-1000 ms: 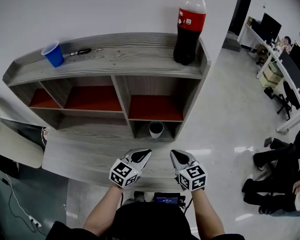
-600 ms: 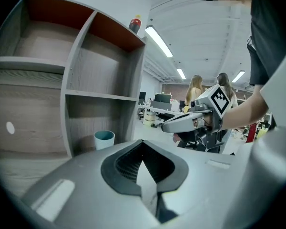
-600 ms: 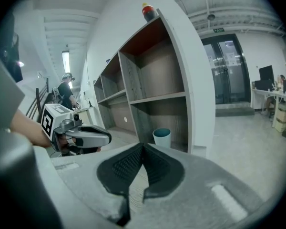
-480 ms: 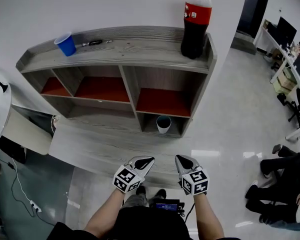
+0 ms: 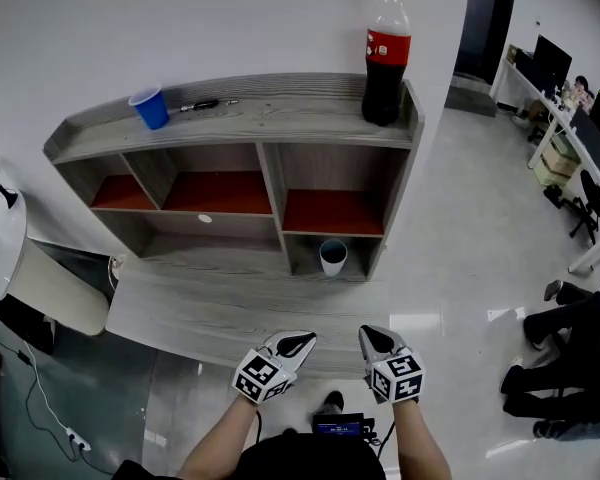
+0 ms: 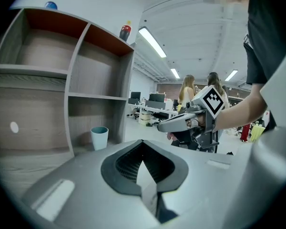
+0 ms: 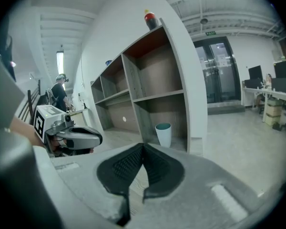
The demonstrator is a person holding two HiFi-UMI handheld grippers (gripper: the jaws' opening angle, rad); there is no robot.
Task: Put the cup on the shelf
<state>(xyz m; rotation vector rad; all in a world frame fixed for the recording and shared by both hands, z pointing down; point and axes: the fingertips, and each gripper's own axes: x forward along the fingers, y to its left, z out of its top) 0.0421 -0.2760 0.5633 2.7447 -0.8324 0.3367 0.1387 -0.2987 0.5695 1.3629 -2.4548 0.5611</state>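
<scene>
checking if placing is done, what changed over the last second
The head view has pulled back slightly from the shelf; the left gripper and right gripper sit lower in it, still shut and empty. Nothing was taken or let go. The white cup stays in the bottom right compartment; blue cup, pen and bottle stay on top.

The head view draws back from the shelf point(image 5: 280, 120), which looks smaller and farther off than a second ago. The bottle point(image 5: 385, 63) on top now shows in full, yellow cap included. The left gripper point(image 5: 302, 340) and right gripper point(image 5: 367, 334) sit lower in the picture, farther from the shelf's front edge. The person seems to be stepping backward, though the feet are mostly hidden.
</scene>
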